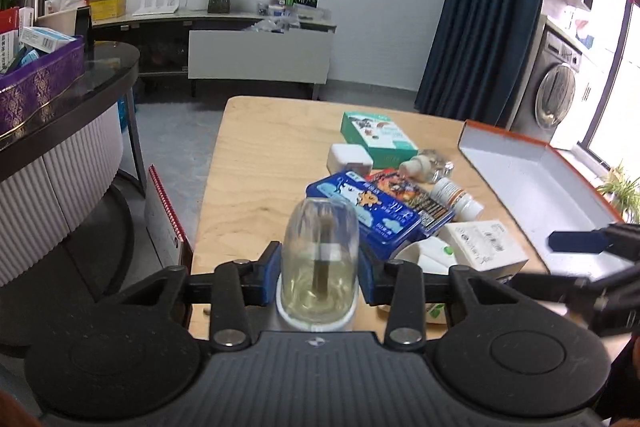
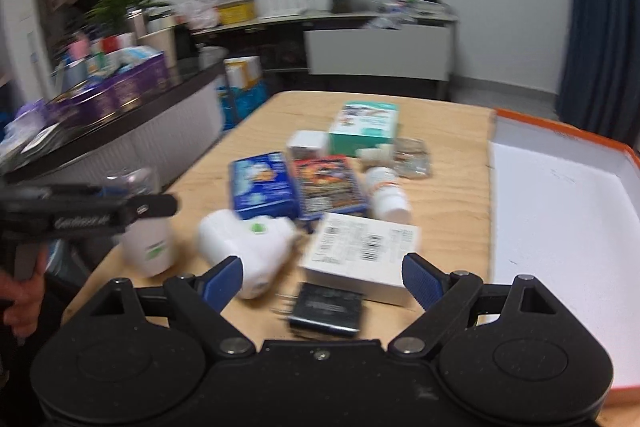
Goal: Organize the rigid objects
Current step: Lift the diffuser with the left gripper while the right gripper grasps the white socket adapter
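A small clear glass bottle with yellowish liquid and a white base [image 1: 319,259] is held between the blue pads of the left claw [image 1: 319,277], which is closed on it. The glass is smooth, so the bottle could be dropped if the squeeze is too soft, or tipped so that it slides out. Just ahead of this claw a blue flat box with cartoon pictures [image 1: 366,213] is seen, and it could be bumped.

Further right, the right claw [image 2: 322,279] is spread wide and nothing is held in it. Below it a small black box [image 2: 326,311] and a white box with barcodes [image 2: 362,247] are seen. The big white tray with an orange rim [image 2: 560,211] is to its right. The picture is blurred, so a wrong thing could be grabbed.
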`<state>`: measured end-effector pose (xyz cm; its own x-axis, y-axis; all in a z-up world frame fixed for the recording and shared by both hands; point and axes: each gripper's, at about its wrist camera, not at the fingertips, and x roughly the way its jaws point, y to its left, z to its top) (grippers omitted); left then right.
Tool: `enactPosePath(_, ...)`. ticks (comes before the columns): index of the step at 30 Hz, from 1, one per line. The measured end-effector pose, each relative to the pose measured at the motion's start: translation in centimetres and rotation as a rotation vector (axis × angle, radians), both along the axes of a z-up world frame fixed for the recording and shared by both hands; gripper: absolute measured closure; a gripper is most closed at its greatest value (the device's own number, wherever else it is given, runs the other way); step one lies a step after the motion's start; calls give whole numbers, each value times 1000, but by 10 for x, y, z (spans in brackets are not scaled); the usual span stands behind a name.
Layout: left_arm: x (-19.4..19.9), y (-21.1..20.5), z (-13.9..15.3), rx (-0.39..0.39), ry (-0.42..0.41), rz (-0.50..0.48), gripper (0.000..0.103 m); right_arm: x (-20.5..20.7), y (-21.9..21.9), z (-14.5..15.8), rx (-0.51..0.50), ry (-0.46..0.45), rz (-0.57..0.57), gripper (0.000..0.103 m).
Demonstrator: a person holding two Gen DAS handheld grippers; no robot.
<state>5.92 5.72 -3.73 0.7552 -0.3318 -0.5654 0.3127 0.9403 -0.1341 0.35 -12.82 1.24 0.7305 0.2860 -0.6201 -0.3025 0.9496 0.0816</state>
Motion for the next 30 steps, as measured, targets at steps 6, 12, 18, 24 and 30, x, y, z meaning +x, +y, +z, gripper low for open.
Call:
enactPosePath(6, -4, -5, -4, 34, -25, 19, 63, 1, 25, 0, -26, -16, 70, 1)
enactPosePath(12, -6, -16, -17, 156, -44, 4, 60, 4, 29, -5, -38, -2, 78, 1)
enactPosePath(18, -6, 1, -5, 41, -43, 56, 63, 7, 39, -10, -72, -14, 124, 1)
enactPosePath(24, -10, 19, 7, -100, -25, 102, 63, 19, 57, -12, -118, -33, 177, 2)
enactPosePath(30, -13, 15, 20, -72, -43, 116, 63, 48, 77, -32, -145, 38, 178, 2)
